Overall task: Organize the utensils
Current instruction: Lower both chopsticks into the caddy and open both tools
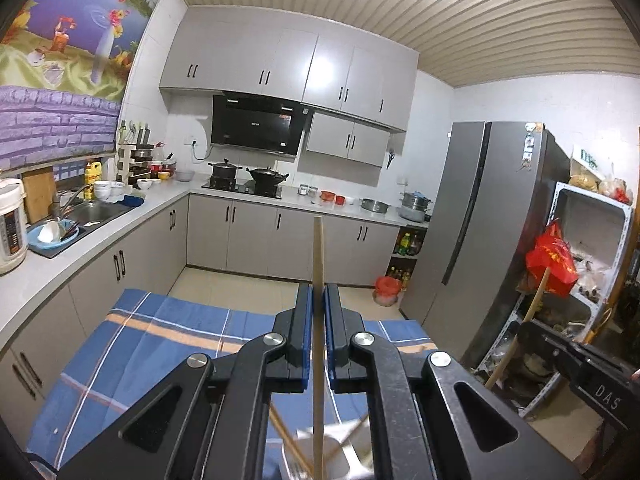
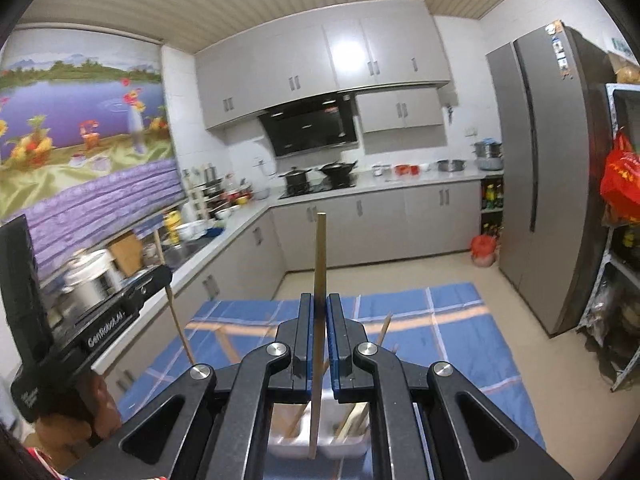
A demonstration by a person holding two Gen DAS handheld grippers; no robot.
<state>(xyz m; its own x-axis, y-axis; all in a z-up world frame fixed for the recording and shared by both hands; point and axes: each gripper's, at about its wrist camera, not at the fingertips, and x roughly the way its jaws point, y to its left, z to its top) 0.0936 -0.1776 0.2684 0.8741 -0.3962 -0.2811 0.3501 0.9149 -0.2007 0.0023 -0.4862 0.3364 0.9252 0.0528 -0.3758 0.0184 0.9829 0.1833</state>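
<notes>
My left gripper (image 1: 318,292) is shut on a wooden chopstick (image 1: 318,248) that stands upright between its blue pads. My right gripper (image 2: 319,300) is likewise shut on another wooden chopstick (image 2: 320,248), held upright. Beneath each gripper, low in both views, a white holder (image 2: 332,440) stands on the blue plaid cloth (image 2: 440,320) with several chopsticks leaning in it; the white holder (image 1: 336,452) is mostly hidden by the gripper body. The left gripper (image 2: 168,276) with its chopstick shows at the left of the right wrist view, and the right gripper body (image 1: 592,376) shows at the right edge of the left wrist view.
Grey kitchen cabinets (image 1: 248,236) and a counter with a sink (image 1: 92,212) run along the left and back. A stove with black pots (image 1: 248,180) is at the back. A tall grey fridge (image 1: 488,232) and a cluttered metal shelf (image 1: 592,248) stand at the right.
</notes>
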